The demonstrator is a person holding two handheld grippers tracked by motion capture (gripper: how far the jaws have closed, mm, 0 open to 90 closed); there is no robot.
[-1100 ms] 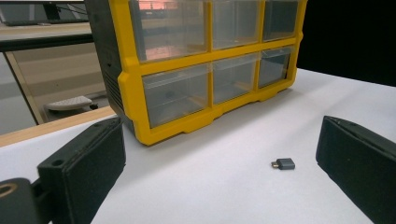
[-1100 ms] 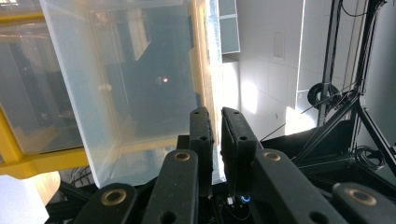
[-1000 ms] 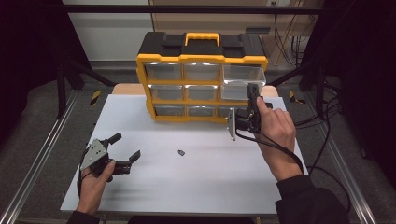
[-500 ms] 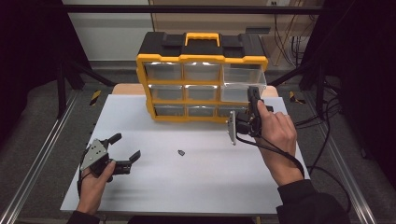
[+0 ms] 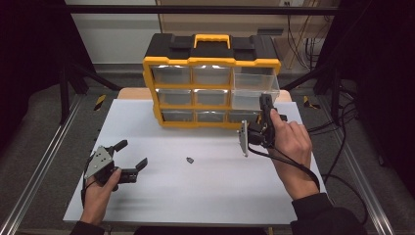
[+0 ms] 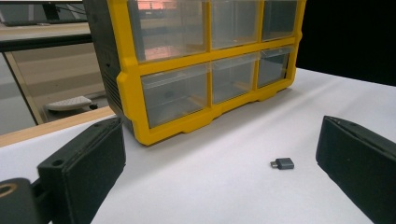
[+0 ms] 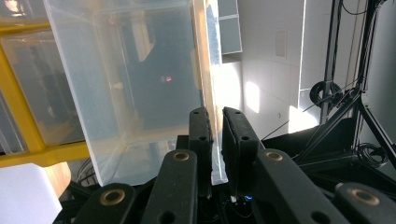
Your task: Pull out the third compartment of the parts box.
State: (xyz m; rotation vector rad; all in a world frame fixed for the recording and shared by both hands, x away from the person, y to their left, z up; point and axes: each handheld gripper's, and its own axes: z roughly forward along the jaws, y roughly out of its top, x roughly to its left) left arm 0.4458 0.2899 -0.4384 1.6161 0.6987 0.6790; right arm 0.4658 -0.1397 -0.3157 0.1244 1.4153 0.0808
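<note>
1. Clear plastic drawer (image 5: 254,90), right column of the yellow organizer (image 5: 211,88), sits pulled partway out; right gripper (image 7: 215,140) is clamped on its front wall, likely to slide it.
2. Left gripper (image 5: 128,156) rests released on the table (image 5: 205,196), its jaws flanking a small grey adapter (image 6: 283,163) farther off, untouched.
3. No readable labels or brands.

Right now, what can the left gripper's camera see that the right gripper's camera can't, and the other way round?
The left gripper view shows the small grey adapter lying on the white table between the left gripper's wide-open jaws. The right gripper view shows the right gripper pinching the front wall of a clear drawer pulled out of its slot, with a room wall behind. Both show the yellow organizer with its see-through drawers.
</note>
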